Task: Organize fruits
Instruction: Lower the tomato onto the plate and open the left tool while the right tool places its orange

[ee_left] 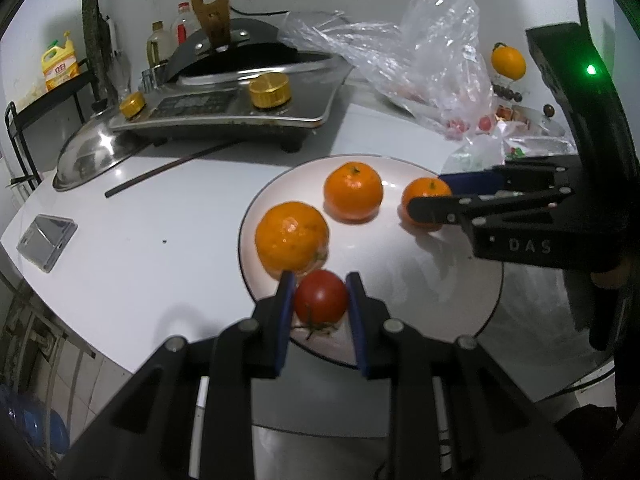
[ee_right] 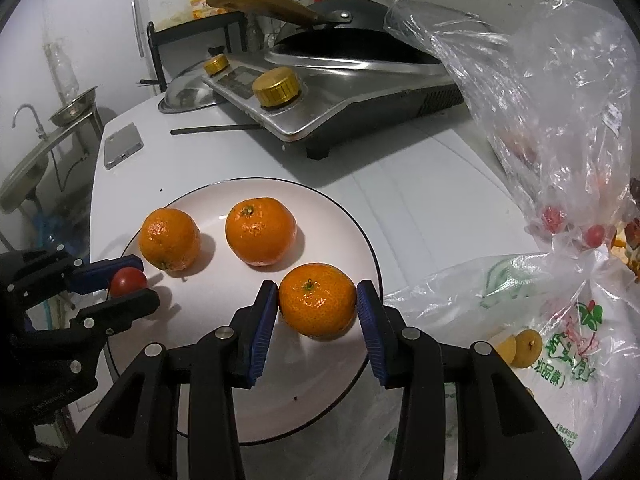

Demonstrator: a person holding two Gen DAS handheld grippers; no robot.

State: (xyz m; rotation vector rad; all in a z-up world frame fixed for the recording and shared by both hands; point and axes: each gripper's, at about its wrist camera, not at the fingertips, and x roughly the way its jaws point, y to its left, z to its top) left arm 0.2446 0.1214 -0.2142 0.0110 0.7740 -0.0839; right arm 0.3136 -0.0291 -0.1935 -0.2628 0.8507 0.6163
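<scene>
A white plate (ee_left: 420, 300) (ee_right: 320, 220) on the white counter carries three tangerines. My left gripper (ee_left: 320, 280) (ee_right: 140, 282) is shut on a small red tomato (ee_left: 321, 296) (ee_right: 127, 280) at the plate's left rim, stem side down. My right gripper (ee_right: 317, 292) (ee_left: 428, 193) is shut on one tangerine (ee_right: 317, 300) (ee_left: 424, 196), blue pads on both its sides, low on the plate's right part. The other two tangerines (ee_left: 293, 236) (ee_left: 353, 191) lie free, shown in the right wrist view as the left tangerine (ee_right: 169, 239) and the middle tangerine (ee_right: 260, 230).
A steel cooker (ee_right: 340, 92) with gold knobs and a wok stands behind the plate. A steel lid (ee_left: 88, 156), a dark chopstick (ee_left: 168, 168) and a phone (ee_left: 46, 240) lie left. Plastic bags (ee_right: 552, 152) with small red fruit crowd the right. A sink (ee_right: 28, 168) is far left.
</scene>
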